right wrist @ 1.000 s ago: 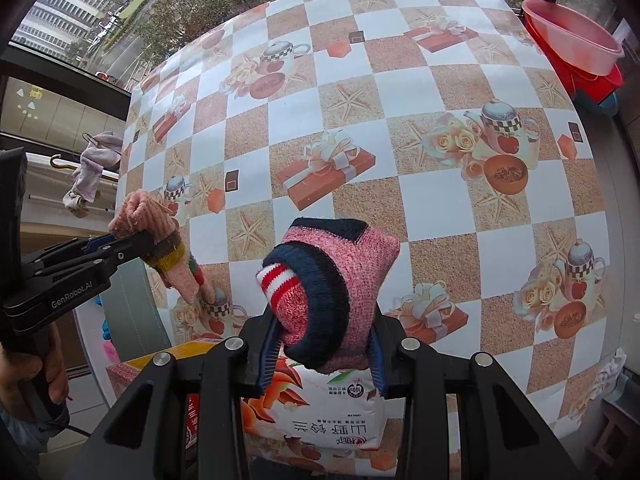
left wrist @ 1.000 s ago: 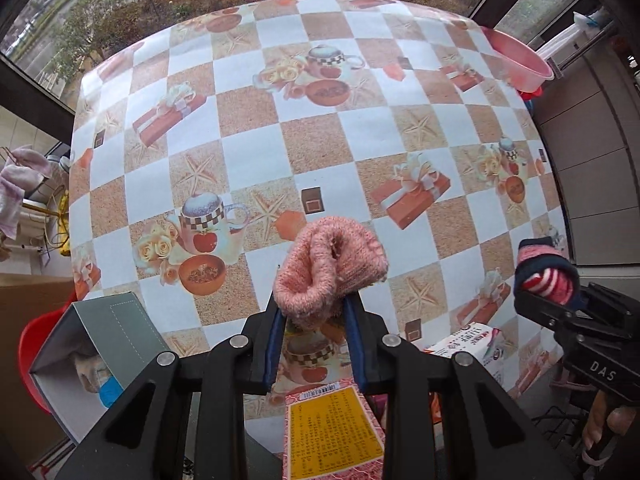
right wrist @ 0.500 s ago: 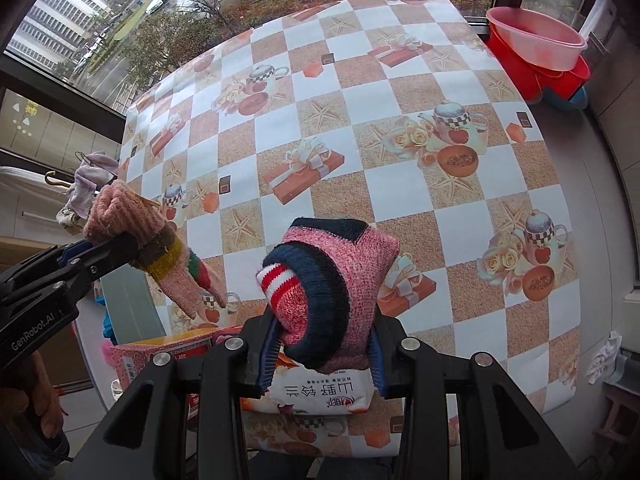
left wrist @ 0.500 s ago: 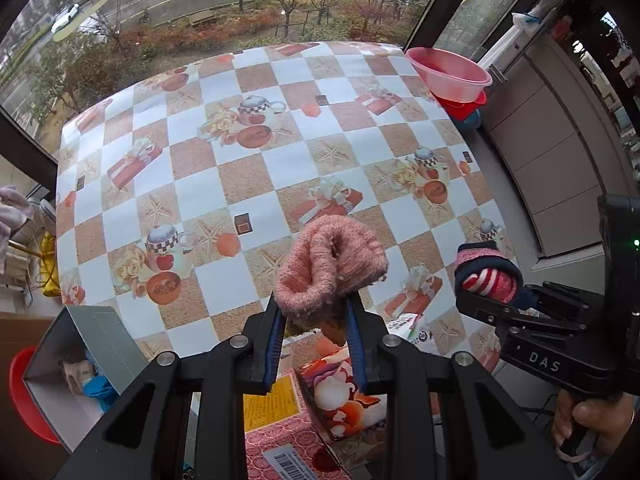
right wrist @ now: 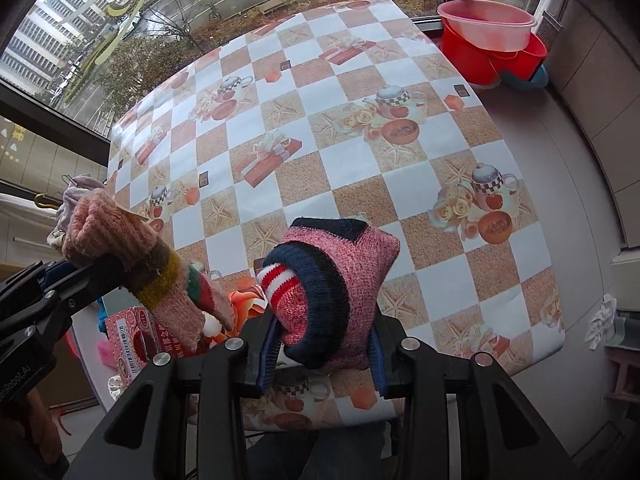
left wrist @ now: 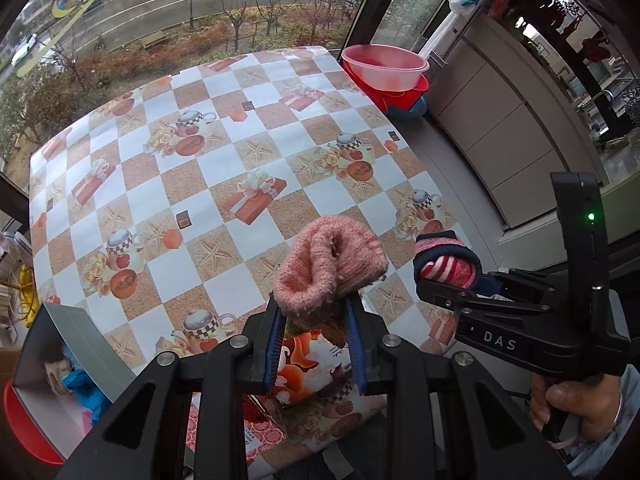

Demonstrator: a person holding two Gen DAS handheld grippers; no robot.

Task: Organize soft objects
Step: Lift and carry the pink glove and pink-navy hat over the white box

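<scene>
Beyond the window, a wet street and bare trees lie below a table (left wrist: 224, 168) covered in a glossy checked oilcloth printed with teapots, gift boxes and starfish. Stacked pink and red plastic basins (left wrist: 384, 68) stand at its far corner.

The left gripper (left wrist: 316, 320) has its blue-padded jaws drawn narrow, clamped on a fuzzy pink knitted sock (left wrist: 330, 270) whose open ribbed cuff bulges above the pads; in the right wrist view its body shows mustard, green and red stripes, hanging down above a red printed carton (right wrist: 136, 344).

The right gripper (right wrist: 324, 344), also narrow, pinches a bunched pink-and-red flecked knit sock (right wrist: 340, 276) with a navy cuff and a red-and-white striped band.

Both socks hang in the air over the near table edge. A grey open box (left wrist: 68, 352) holding blue fabric sits low at left. A hand (left wrist: 576, 404) grips the right gripper's handle.
</scene>
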